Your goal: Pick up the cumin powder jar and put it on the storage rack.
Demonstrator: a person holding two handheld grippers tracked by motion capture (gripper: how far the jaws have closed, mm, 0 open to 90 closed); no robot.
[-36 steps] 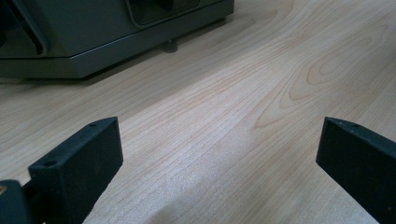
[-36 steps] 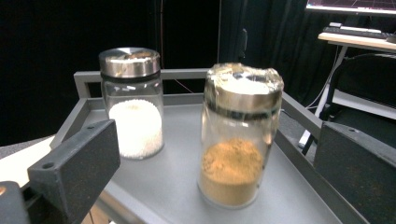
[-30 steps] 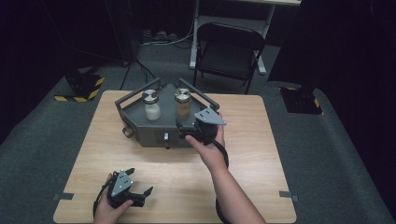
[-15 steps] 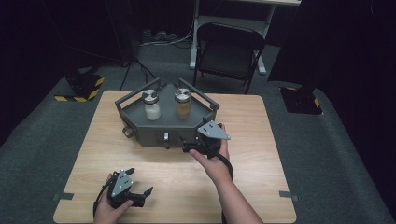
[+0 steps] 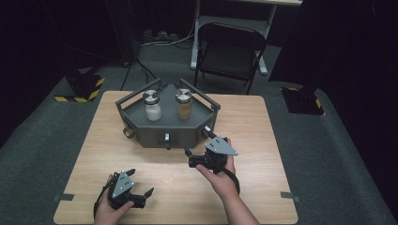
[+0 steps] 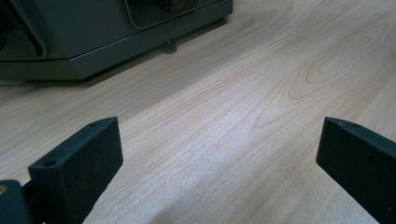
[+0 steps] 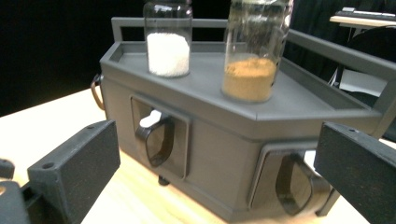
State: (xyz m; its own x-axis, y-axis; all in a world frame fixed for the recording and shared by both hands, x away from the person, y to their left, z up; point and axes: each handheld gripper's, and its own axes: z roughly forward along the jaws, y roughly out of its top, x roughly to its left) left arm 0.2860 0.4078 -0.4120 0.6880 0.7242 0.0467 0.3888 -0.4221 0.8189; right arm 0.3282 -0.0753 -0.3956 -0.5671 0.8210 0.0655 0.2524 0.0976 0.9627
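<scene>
Jars first: from the high view we see two on top of the grey rack, the white-powder jar on the left, the brown-powder jar on the right, both upright with metal lids, apart from each other. Right gripper view adds what the high view hides: two recessed windows in the rack's front faces, each with a dark scoop handle inside. Left gripper view gives us just bare worktop grain and the rack's lower edge.

Right hand-held gripper sits just in front of the rack's front face, near but not touching, jaws spread wide and holding nothing; the rack lies straight ahead of them. Left hand-held gripper rests low at the near left of the worktop, well apart from the rack, jaws also wide apart and empty.
</scene>
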